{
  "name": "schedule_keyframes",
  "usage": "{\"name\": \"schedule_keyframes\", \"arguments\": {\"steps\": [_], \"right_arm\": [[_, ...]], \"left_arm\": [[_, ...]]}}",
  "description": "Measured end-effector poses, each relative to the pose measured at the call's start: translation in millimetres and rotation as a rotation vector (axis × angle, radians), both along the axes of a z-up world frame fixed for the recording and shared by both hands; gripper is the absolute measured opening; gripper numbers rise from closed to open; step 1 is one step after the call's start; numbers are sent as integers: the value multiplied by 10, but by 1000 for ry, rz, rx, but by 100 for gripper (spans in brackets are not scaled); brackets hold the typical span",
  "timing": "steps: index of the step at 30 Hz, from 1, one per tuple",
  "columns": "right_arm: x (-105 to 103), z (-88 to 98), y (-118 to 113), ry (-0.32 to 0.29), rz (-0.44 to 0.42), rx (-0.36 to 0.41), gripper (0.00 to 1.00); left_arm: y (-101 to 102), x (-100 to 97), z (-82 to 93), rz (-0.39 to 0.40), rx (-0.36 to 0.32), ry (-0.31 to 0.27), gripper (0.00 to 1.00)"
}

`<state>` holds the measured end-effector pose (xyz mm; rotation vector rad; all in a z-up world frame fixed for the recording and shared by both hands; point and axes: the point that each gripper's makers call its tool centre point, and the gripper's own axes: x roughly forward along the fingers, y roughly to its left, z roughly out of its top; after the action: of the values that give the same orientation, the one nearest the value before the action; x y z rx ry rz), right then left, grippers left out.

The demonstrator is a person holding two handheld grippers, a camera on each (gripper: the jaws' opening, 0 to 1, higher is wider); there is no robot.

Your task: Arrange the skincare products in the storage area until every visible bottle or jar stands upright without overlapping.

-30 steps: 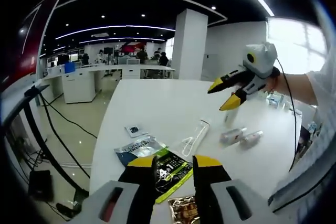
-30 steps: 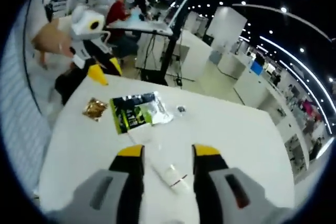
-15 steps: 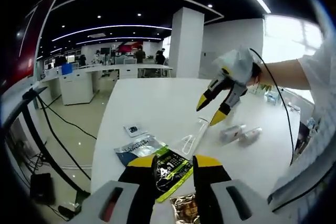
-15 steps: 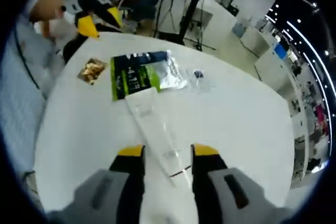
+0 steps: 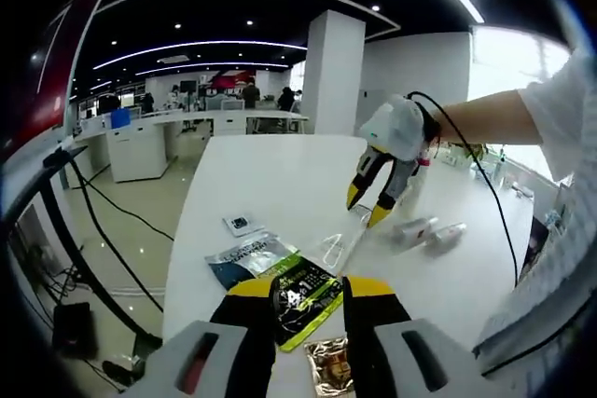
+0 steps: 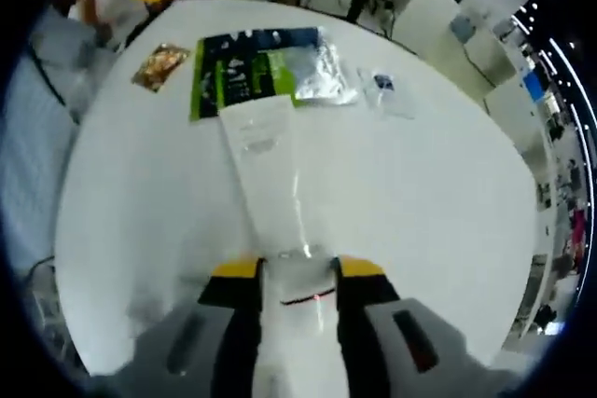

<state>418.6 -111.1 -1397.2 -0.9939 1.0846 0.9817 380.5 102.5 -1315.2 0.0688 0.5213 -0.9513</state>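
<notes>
One clear tube (image 6: 270, 184) lying flat, cap between open right hand-held gripper (image 6: 297, 269) jaws, left hand-held gripper (image 5: 310, 288) open.

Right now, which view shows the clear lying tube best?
The right gripper view: the clear tube runs up its middle, cap end between the right gripper jaws. The left gripper view shows the tube small, lying under that gripper.
</notes>
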Motion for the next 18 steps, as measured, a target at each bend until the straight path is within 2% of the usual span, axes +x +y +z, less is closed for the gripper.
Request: {"name": "schedule_keyframes", "arguments": {"steps": [4, 9, 15, 17, 18], "right_arm": [[-34, -112, -43, 56, -18, -25, 29], [-38, -122, -20, 85, -7, -21, 29], [-56, -151, 2, 155, -10, -98, 30], [-59, -152, -3, 183, -10, -186, 30], [-57, -161, 10, 191, -7, -204, 30]], "left_arm": [[-7, 21, -34, -4, 5, 8, 28], [-48, 82, -87, -4, -3, 24, 28], [-161, 111, -151, -14, -11, 48, 28], [-230, 144, -173, -24, -10, 54, 28], [-255, 157, -175, -27, -13, 58, 28]]}}
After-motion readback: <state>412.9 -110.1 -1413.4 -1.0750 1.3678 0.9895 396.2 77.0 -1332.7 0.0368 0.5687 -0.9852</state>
